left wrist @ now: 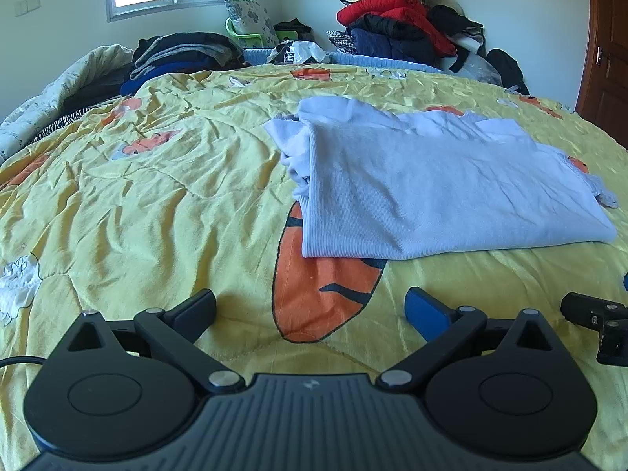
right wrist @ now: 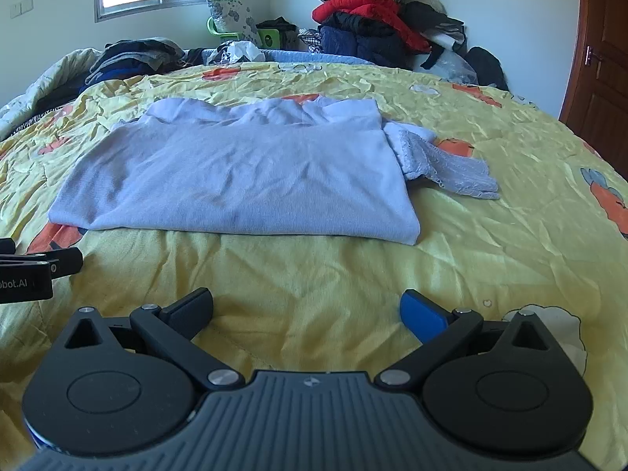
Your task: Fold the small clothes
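A pale lavender knit garment (left wrist: 439, 192) lies folded flat on the yellow bedspread (left wrist: 137, 196). It also shows in the right wrist view (right wrist: 243, 180), with a lace-trimmed part (right wrist: 451, 168) sticking out at its right side. My left gripper (left wrist: 310, 308) is open and empty, a short way in front of the garment's left near corner. My right gripper (right wrist: 306, 308) is open and empty, in front of the garment's near edge. The right gripper's tip shows at the right edge of the left wrist view (left wrist: 596, 322). The left gripper shows at the left edge of the right wrist view (right wrist: 35, 271).
A tall heap of red, black and navy clothes (left wrist: 404, 27) stands at the far right of the bed. A stack of dark folded clothes (left wrist: 184, 55) lies at the far left. A pillow (left wrist: 251, 15) and green chair sit under the window. A wooden door (left wrist: 608, 59) is at right.
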Demonstrator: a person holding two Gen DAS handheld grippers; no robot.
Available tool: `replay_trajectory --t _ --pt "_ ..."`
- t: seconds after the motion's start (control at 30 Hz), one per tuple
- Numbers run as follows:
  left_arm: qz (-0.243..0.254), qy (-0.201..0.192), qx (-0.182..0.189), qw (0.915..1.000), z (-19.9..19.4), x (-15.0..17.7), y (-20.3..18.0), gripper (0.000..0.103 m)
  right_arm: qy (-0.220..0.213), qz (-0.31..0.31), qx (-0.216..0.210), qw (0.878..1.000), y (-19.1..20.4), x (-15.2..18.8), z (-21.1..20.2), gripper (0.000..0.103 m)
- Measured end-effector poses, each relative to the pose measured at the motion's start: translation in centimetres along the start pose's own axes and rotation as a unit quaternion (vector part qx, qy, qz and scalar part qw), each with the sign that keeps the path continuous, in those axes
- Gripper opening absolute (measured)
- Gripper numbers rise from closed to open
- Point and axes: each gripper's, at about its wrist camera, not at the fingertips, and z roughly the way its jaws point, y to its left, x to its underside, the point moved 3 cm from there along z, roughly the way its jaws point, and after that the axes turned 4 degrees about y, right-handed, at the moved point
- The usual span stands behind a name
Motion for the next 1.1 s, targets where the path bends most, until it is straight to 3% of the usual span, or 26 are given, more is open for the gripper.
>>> replay_trajectory --t 0.87,1.1 --pt "-0.002 -0.006 -0.004 1.0 -0.4 0.3 -0.1 0.103 -0.001 0.0 0.0 1.0 0.0 0.2 -0.1 0.103" --pt "0.012 -0.012 0.013 0.9998 -1.2 0.4 0.5 0.103 -0.001 0.001 -0.007 1.0 -0.1 0.3 -0.4 0.103"
